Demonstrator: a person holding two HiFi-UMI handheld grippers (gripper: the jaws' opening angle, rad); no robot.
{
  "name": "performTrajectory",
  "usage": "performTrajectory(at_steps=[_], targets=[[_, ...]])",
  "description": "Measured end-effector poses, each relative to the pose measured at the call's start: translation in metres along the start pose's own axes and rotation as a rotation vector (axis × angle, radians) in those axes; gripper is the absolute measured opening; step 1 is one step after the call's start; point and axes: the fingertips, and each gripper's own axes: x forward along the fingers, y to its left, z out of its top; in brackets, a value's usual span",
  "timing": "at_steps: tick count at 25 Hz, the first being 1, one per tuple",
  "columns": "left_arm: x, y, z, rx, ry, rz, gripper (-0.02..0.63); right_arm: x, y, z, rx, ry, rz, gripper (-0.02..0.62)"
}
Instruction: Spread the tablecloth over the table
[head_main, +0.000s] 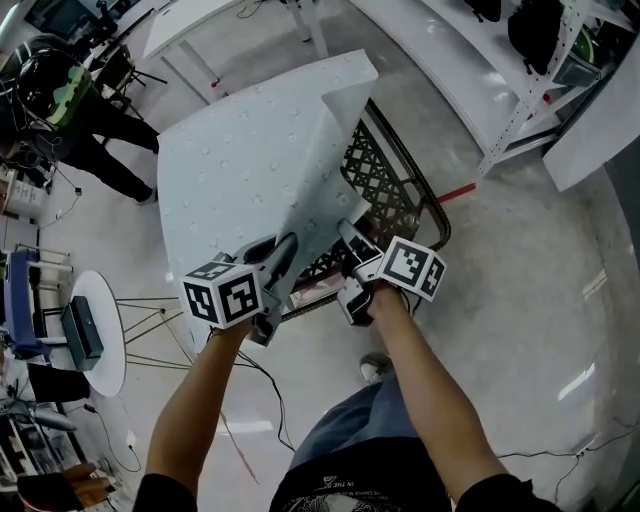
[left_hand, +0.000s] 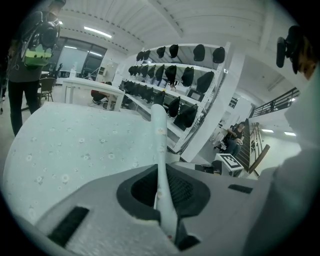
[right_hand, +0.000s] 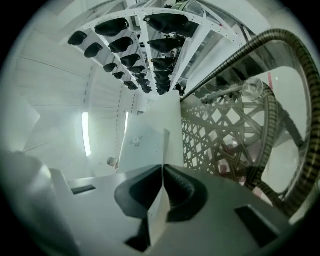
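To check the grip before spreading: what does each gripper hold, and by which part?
The left gripper and the right gripper each pinch the tablecloth at its near edge.

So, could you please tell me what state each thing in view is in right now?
tablecloth: partly spread, near edge held by both grippers
table: partly covered, lattice top bare on the right
left gripper: shut on the tablecloth
right gripper: shut on the tablecloth
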Motion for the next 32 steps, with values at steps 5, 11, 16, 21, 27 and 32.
performTrajectory(at_steps=[5,11,16,21,27,32], targets=[[0.007,-0.004,-0.005,0.001,0.003,-0.013,0.031,-0.014,0.004,0.009,-0.054,-0.023,0.0,0.005],[0.022,-0.021,-0.014,0.005,0.01,-0.048,0.075,-0.048,0.007,0.029,-0.2,-0.054,-0.076,0.005],[0.037,-0.042,-0.023,0.03,0.025,-0.065,0.106,-0.08,0.007,0.047,-0.272,-0.073,-0.139,0.005],[0.054,-0.066,-0.024,0.055,0.024,-0.082,0.135,-0.111,0.007,0.069,-0.308,-0.115,-0.179,0.005],[0.067,-0.088,-0.017,0.104,-0.028,-0.065,0.112,-0.147,0.004,0.094,-0.321,-0.152,-0.233,0.005],[0.08,-0.102,-0.016,0.091,-0.041,-0.041,0.144,-0.176,-0.017,0.111,-0.285,-0.16,-0.291,0.005]])
